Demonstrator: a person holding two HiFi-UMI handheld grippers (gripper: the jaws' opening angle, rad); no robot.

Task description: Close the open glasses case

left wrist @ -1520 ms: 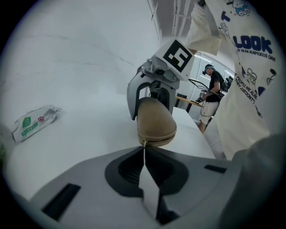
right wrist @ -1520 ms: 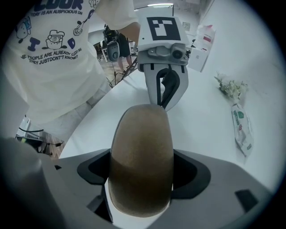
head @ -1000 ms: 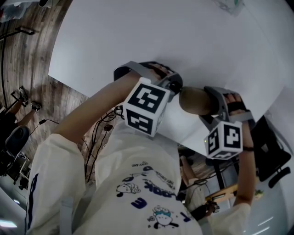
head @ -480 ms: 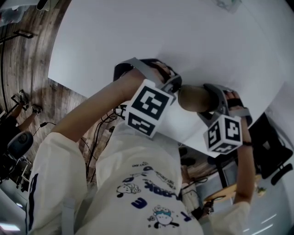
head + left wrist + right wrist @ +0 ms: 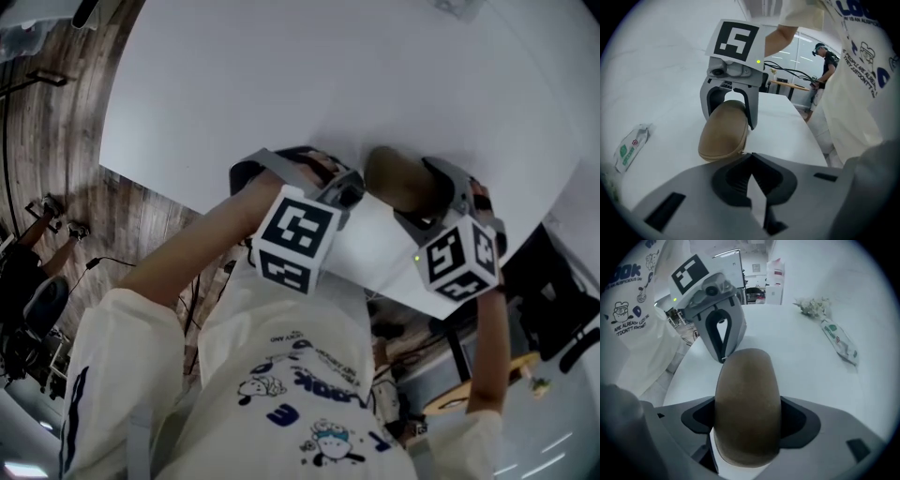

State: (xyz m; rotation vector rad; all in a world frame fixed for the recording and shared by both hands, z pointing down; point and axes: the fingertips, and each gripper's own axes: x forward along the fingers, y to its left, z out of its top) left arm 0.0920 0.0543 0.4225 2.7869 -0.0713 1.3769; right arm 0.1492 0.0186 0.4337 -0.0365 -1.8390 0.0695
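Since a second ago the right gripper (image 5: 747, 418) has rolled, so its marker cube (image 5: 459, 262) shows a different face and sits higher beside the case. The glasses case (image 5: 398, 178) has swung with it: before, it lay nearly level across the head view; now its long axis slants, the free end up and to the left, toward the left gripper (image 5: 751, 187).

The right tongs are clamped on the case, 1 jaw on each long side, gripping near the end closest to them. The left tongs are pressed together with nothing between them, and their tip stands just beside the free end of the case. The case sits over the white table (image 5: 281, 75), near the edge closest to the person; I cannot tell whether it touches the top.

It is a rounded oval clamshell, tan with a matte, suede-like skin, and its 2 halves meet along a thin seam. The table is smooth and plain. A crinkled white packet (image 5: 839, 341) lies well apart from it.
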